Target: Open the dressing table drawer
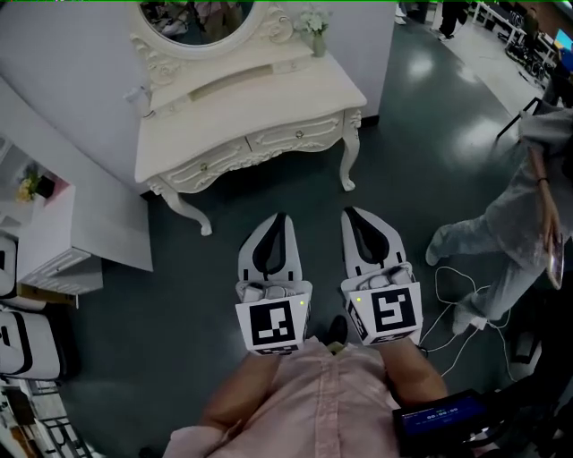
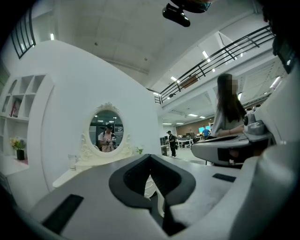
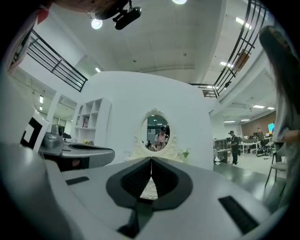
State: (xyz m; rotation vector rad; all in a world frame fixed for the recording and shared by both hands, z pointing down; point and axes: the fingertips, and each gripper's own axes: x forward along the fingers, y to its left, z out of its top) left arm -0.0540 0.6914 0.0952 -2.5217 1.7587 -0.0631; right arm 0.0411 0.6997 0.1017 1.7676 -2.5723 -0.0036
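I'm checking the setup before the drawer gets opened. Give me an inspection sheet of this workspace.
Surface: table, top mostly bare.
Job's things: drawers, both shut.
Clutter: plant and cup beside the mirror.
Grippers: left gripper and right gripper shut, empty, held level, short of the table.
Cables: white cable loose on the floor, right.
Surroundings: person at right, shelf at left.
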